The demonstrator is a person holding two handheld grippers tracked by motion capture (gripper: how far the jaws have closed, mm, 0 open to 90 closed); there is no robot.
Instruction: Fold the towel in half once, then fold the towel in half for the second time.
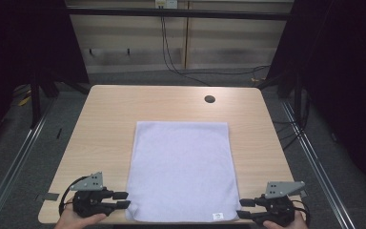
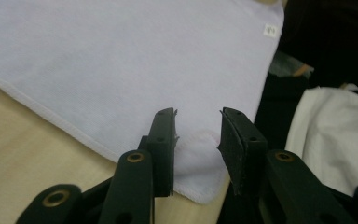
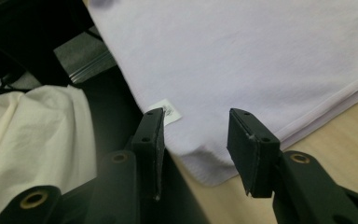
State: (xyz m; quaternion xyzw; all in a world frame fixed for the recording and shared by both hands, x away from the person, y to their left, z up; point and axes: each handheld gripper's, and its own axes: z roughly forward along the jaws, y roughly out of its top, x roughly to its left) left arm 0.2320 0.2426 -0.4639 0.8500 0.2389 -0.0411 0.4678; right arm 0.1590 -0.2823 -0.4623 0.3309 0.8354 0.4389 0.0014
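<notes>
A pale lavender towel [image 1: 181,169] lies folded flat on the wooden table [image 1: 105,119], reaching the near edge. A small white label [image 1: 218,216] sits by its near right corner. My left gripper [image 1: 127,199] is at the towel's near left corner. In the left gripper view the towel [image 2: 121,56] has that corner lying between the open jaws of the gripper [image 2: 198,122], and the pads stand off it. My right gripper [image 1: 241,208] is at the near right corner. In the right gripper view it [image 3: 196,123] is open around the towel [image 3: 242,51] corner, beside the label [image 3: 168,109].
A round cable hole [image 1: 209,99] is in the table's far right part. Black cables [image 1: 171,57] trail over the floor behind the table. Metal rails [image 1: 314,157] run along both sides. White fabric [image 2: 335,130] on the person hangs just off the near edge.
</notes>
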